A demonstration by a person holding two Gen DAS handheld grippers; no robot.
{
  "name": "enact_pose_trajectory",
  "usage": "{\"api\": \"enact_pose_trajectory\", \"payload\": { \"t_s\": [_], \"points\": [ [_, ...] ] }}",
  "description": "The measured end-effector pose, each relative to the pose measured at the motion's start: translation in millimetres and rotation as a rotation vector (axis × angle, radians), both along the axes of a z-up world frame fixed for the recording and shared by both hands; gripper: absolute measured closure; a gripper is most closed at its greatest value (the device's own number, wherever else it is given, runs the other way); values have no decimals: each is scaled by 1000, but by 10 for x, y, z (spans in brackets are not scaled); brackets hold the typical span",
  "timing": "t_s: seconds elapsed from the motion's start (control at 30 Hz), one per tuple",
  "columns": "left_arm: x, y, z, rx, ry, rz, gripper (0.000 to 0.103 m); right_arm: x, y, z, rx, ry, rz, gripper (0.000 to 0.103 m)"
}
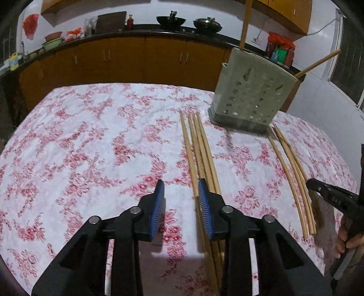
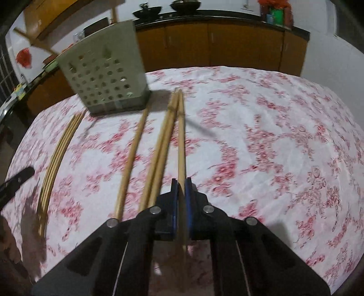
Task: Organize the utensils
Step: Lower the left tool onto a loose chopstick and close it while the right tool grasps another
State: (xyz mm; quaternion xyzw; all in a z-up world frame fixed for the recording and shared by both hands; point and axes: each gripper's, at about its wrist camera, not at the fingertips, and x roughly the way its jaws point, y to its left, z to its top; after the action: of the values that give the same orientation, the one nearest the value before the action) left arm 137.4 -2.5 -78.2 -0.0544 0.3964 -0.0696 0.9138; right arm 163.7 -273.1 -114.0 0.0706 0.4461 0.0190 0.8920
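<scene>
Several wooden chopsticks (image 1: 200, 148) lie side by side on the floral tablecloth (image 1: 91, 141). My left gripper (image 1: 180, 184) hangs low over their near ends, open. The leftmost stick runs between the blue pads, close to the right pad (image 1: 204, 205), and the others pass under that finger. My right gripper (image 2: 181, 189) is shut on one chopstick (image 2: 181, 136), which points away toward the grey perforated holder (image 2: 107, 72). Three more sticks (image 2: 159, 141) lie to its left. The holder (image 1: 250, 91) stands at the far side with two chopsticks (image 1: 246, 22) in it.
Another bundle of chopsticks (image 1: 289, 166) lies right of the holder, beside the other gripper's black body (image 1: 329, 195) and a person's hand (image 1: 345, 241). Behind the table runs a dark counter (image 1: 136, 34) with woks (image 1: 170, 20) and orange cabinets (image 1: 127, 59).
</scene>
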Motion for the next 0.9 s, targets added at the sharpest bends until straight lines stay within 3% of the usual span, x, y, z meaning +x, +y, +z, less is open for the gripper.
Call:
{"api": "enact_pose_trajectory", "payload": {
  "t_s": [0.33,0.67,0.8,0.9],
  "points": [
    [-19,-160,-118,30,47,-69,81,-19,-36,-3,-14,-7,1,95],
    [-7,-183,-169,85,62,-63,83,-94,-33,26,-23,-11,18,93],
    [47,-164,-175,96,60,-47,95,-86,17,17,-43,-15,34,93],
    [135,-90,-175,89,62,-22,95,-26,41,18,-43,-19,39,95]
  ]
}}
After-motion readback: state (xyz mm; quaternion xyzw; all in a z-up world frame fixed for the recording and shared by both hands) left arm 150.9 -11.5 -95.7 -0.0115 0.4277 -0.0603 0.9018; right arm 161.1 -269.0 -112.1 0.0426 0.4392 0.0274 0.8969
